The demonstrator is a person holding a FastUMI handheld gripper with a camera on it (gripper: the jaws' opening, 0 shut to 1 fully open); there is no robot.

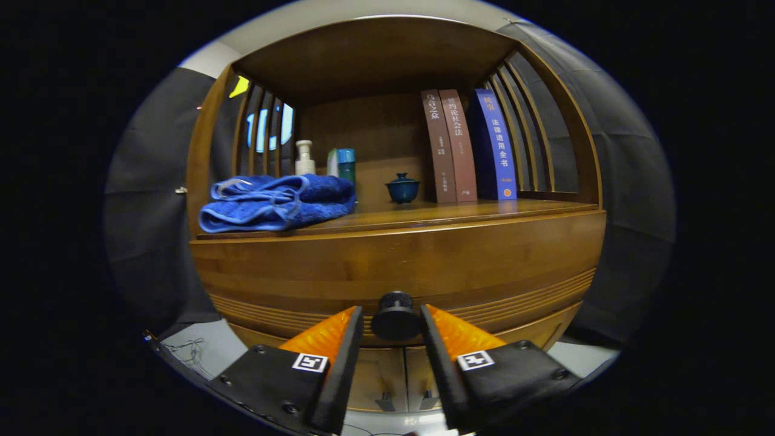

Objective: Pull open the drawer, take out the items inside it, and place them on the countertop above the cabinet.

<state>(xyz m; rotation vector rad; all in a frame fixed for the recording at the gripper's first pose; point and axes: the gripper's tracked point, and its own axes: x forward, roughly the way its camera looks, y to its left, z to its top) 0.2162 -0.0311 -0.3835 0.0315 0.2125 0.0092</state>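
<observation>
the drawer knob (396, 316) is flanked closely by the gripper (392, 327) fingers; contact cannot be told; the drawer (399, 266) interior is hidden

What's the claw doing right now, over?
Claw around the black drawer knob, fingers at either side, grip not confirmed. Drawer looks closed. Blue towel, books and teacup on countertop; nothing blocking.
</observation>
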